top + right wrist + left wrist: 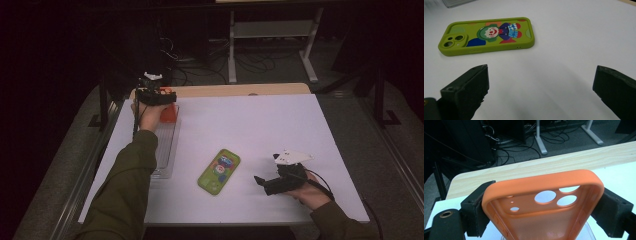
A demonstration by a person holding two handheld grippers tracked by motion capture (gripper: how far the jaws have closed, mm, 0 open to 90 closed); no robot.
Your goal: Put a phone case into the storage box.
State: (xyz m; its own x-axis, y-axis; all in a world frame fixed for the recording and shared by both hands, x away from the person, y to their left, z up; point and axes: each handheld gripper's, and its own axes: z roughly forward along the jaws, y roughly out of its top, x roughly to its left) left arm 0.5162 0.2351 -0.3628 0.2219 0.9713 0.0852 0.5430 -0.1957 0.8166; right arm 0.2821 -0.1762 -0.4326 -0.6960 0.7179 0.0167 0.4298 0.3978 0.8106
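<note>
A: Left gripper (pixel 159 98), high view: far left of the white table (pixel 260 130), over the far end of a clear tray (pixel 166 150), an orange phone case (pixel 169 114) between its jaws. Right gripper (pixel 267 183) rests low near the front edge, just right of a green phone case (pixel 219 171).

B: Left gripper view?

A: Orange phone case (pixel 541 202) stands with its open side to the camera, camera holes at the top. Both jaws sit against its side walls, pinching it. The clear tray's rim (pixel 591 231) shows just below.

B: So the grip holds?

A: Pads look pressed on both walls, yes.

B: Right gripper view?

A: Jaws spread wide, nothing between them. Green phone case (pixel 486 36), clown print, lies flat on the table ahead, apart from the jaws.

B: Step in hand?

A: My read: setting the orange case down at the tray. Next move calls for lowering it level, then letting go without tipping it. Green case likely follows.
</note>
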